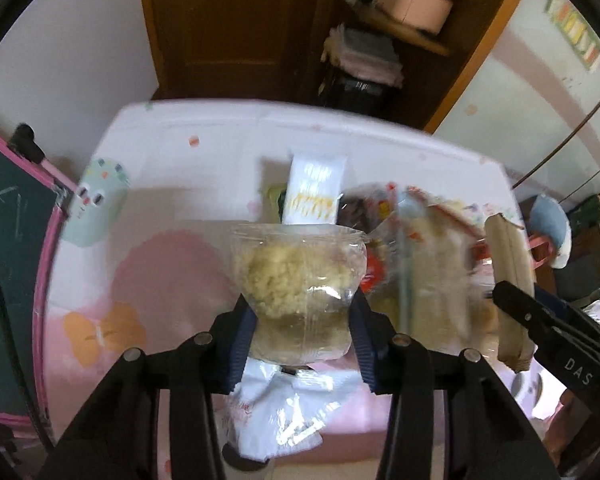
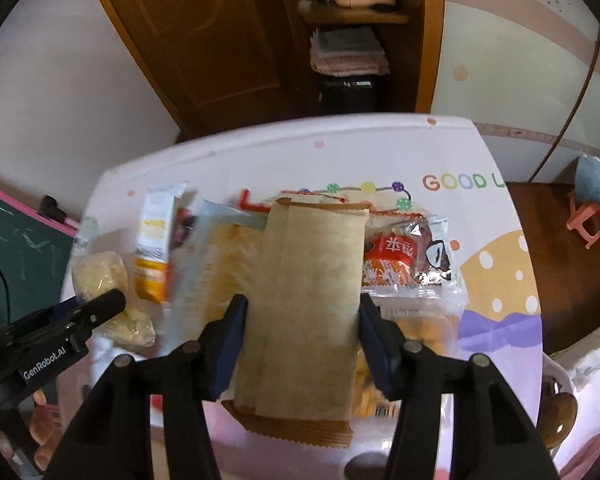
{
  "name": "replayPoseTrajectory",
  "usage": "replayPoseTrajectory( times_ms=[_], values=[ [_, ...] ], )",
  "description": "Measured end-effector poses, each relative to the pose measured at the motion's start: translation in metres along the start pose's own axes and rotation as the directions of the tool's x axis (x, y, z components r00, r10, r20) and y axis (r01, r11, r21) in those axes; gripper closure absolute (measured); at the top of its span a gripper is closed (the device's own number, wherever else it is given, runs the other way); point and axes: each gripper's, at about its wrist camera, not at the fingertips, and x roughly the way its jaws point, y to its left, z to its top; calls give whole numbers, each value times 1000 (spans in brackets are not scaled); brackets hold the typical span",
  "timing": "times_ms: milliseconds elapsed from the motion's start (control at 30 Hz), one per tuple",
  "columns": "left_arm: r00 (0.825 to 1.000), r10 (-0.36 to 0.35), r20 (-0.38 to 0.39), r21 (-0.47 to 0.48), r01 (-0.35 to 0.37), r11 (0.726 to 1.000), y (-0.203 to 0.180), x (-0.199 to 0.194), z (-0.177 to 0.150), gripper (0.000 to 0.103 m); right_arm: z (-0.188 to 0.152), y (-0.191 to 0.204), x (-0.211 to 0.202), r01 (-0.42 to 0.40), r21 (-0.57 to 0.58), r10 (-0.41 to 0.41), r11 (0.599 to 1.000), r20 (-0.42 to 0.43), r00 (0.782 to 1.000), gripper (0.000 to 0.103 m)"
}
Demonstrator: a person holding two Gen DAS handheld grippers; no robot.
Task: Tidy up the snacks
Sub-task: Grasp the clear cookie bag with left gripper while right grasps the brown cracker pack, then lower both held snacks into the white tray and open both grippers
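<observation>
My left gripper point(image 1: 302, 320) is shut on a clear bag of pale yellow crumbly snack point(image 1: 300, 276), its blue pads pressing on both sides. The bag hangs above the pastel tablecloth point(image 1: 172, 264). My right gripper point(image 2: 302, 320) is shut on a long brown paper packet point(image 2: 308, 300), held lengthwise over the snack pile. In the left wrist view the right gripper point(image 1: 508, 296) and its brown packet point(image 1: 508, 264) show at the right. In the right wrist view the left gripper point(image 2: 112, 300) with the yellow snack bag point(image 2: 100, 276) shows at the left.
A white and yellow packet point(image 2: 154, 248), a red wrapped snack point(image 2: 400, 264) and several clear bags lie in a pile mid-table. A mint cup with eyes point(image 1: 96, 208) stands at the left. A crumpled white bag point(image 1: 284, 412) lies below the left gripper. A chalkboard point(image 1: 4, 280) borders the left.
</observation>
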Motion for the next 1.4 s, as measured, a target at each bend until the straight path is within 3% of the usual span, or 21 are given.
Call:
replayPoseTrajectory(
  times_ms=[167,333,600,800,933,1067,1167,1367,1400],
  values=[
    [993,-54,101,55,49,997,-7,-78,-8,60,-8,3,-61,-69,12,68,998,85,994,49],
    [973,-110,202,160,77,984,-16,-164,-45,60,-37,10,-138,-126,-9,125,992,189,974,49],
    [955,-167,244,319,83,944,-37,-232,-143,59,-118,20,-220,-32,-71,52,997,298,953,48],
    [962,-145,233,360,54,931,-45,-220,-207,59,-179,23,-232,66,-77,-39,995,312,949,48],
    [971,-101,218,340,22,940,-42,-195,-230,59,-210,21,-224,124,-51,-102,991,314,944,48],
    [988,-63,141,311,16,950,-35,-164,-235,59,-232,22,-209,203,-56,-177,978,301,937,49],
    [996,-41,84,295,14,955,-32,-144,-237,59,-240,21,-199,242,-59,-216,969,285,934,56],
    [1000,-21,1,270,20,963,-30,-123,-241,59,-241,19,-183,250,-63,-230,966,229,946,59],
    [1000,-18,0,262,17,965,-29,-123,-241,55,-241,19,-180,251,-67,-231,966,219,948,59]
  ],
)
